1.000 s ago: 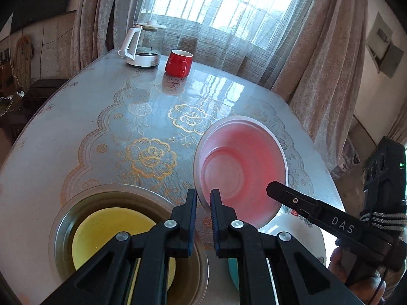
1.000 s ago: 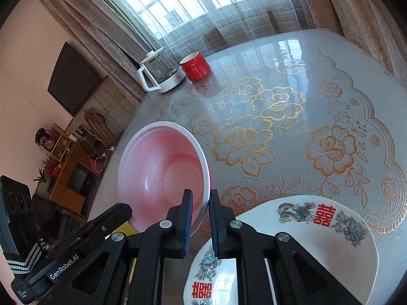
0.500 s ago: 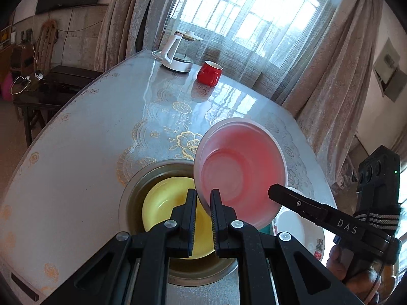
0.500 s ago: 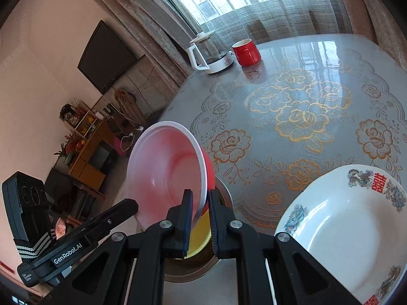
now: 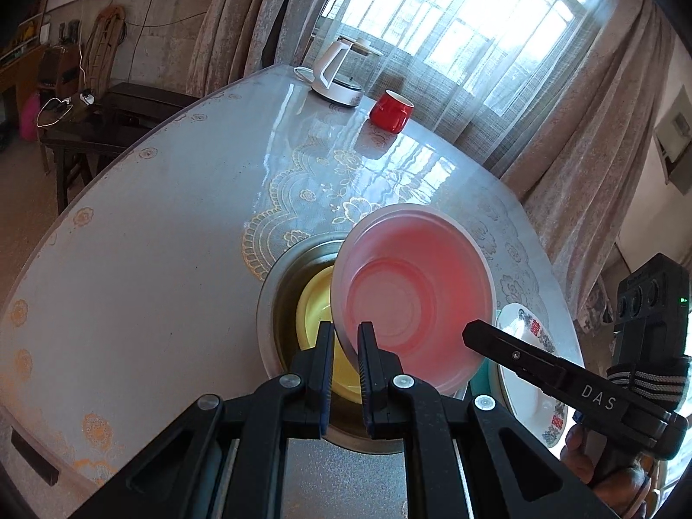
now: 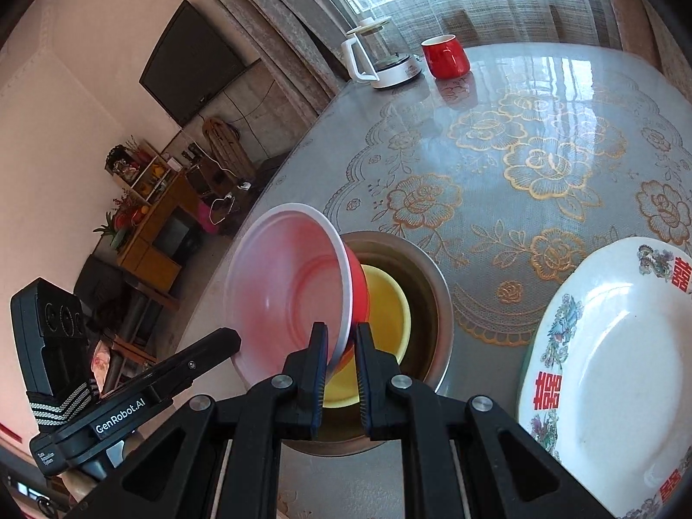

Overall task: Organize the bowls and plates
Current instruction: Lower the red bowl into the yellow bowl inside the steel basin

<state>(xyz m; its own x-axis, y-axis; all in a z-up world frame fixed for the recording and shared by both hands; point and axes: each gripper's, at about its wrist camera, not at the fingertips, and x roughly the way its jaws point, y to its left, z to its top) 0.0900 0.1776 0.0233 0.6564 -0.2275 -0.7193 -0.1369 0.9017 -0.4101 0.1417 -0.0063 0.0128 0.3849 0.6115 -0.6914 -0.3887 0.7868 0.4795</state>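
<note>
A red bowl with a white inside (image 5: 415, 302) hangs tilted in the air between both grippers. My left gripper (image 5: 346, 341) is shut on its near rim. My right gripper (image 6: 339, 346) is shut on the opposite rim of the same red bowl (image 6: 294, 289). Below it a yellow bowl (image 5: 315, 315) sits inside a metal basin (image 5: 268, 302) on the table; both also show in the right wrist view, the yellow bowl (image 6: 385, 307) in the basin (image 6: 437, 302). A white patterned plate (image 6: 614, 359) lies to the right, over a teal dish (image 5: 482, 378).
A red mug (image 5: 391, 110) and a white kettle (image 5: 341, 73) stand at the table's far edge by the curtained window. The table (image 5: 151, 225) has a gold floral lace cover. A dark side table (image 5: 99, 121) stands beyond the left edge.
Both grippers have carried the red bowl left and up, from beside the patterned plate to above the basin with the yellow bowl. Both stayed shut on its rim.
</note>
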